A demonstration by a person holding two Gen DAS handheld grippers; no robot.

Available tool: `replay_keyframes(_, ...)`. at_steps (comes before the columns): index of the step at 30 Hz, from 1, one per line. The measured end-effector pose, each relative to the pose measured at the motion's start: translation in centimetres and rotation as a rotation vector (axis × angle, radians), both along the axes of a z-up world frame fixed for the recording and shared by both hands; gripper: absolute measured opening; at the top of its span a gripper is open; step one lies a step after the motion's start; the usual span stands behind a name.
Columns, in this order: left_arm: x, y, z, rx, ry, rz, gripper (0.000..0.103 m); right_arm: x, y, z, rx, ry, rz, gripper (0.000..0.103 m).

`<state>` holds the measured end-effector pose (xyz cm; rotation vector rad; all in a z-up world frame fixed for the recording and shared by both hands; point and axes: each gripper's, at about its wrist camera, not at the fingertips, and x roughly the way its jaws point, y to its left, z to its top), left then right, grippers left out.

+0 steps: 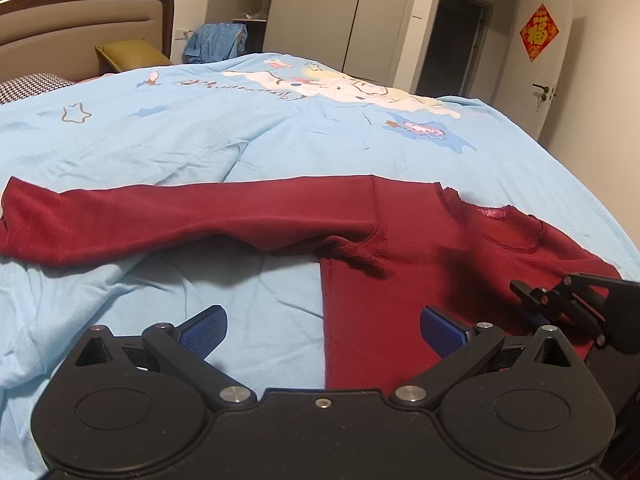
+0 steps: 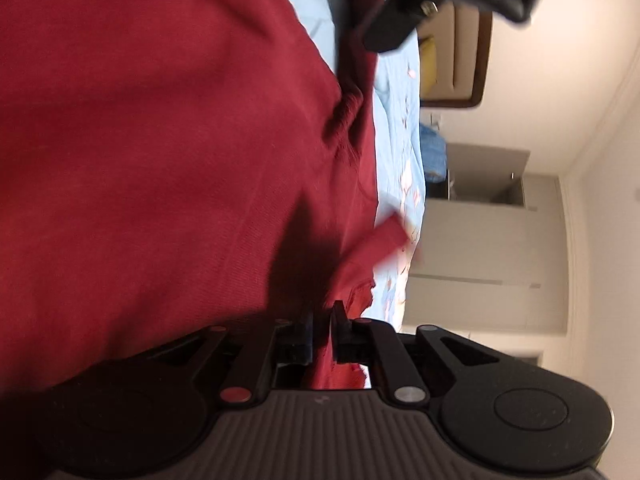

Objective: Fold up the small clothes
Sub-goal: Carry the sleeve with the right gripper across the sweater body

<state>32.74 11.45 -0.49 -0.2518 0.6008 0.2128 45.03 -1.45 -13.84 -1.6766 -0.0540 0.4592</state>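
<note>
Left tool point(image 1: 322, 330) wide, low centre, over shirt point(image 1: 420, 248) edge on bed point(image 1: 200, 128). Right tool point(image 2: 322, 332) clamps shirt fabric.

A dark red long-sleeved top point(image 1: 432, 256) lies flat on a light blue cartoon-print bedsheet point(image 1: 240, 128), one sleeve stretched out to the left. The left gripper point(image 1: 322, 330) hovers near, its blue-padded fingers point(image 1: 202, 330) spread wide across the top's left side edge. The right gripper point(image 1: 538, 304) reaches in at the right, low over the red fabric.
</note>
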Motion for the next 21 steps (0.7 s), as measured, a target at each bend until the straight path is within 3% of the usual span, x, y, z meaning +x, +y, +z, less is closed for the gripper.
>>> replay_keyframes(3,0.1,-0.1,0.1,-0.001,-0.005,-0.001,0.102,-0.4,-0.6,0.2,0.056,0.026,-0.011,0.029)
replay_keyframes(4,0.2,-0.3,0.1,0.001,-0.01,-0.003,0.102,-1.4,-1.0,0.6,0.1,0.04,-0.021,0.04)
replay_keyframes(8,1.5,-1.2,-0.3,0.002,-0.036,-0.035,0.102,0.1,-3.2,3.9,0.377,0.208,-0.131,0.075)
replay_keyframes(10,3.0,-2.1,-0.8,0.006,-0.043,-0.057,0.102,-0.1,-5.4,5.3,0.507,0.277,-0.201,0.085)
replay_keyframes(17,8.6,-6.0,-2.6,0.06,-0.069,-0.12,0.102,3.4,-13.8,8.2,0.871,0.335,-0.415,0.098)
replay_keyframes(21,10.7,-7.5,-4.8,0.113,-0.017,-0.122,0.102,6.6,-19.3,9.5,1.189,0.483,-0.562,0.098)
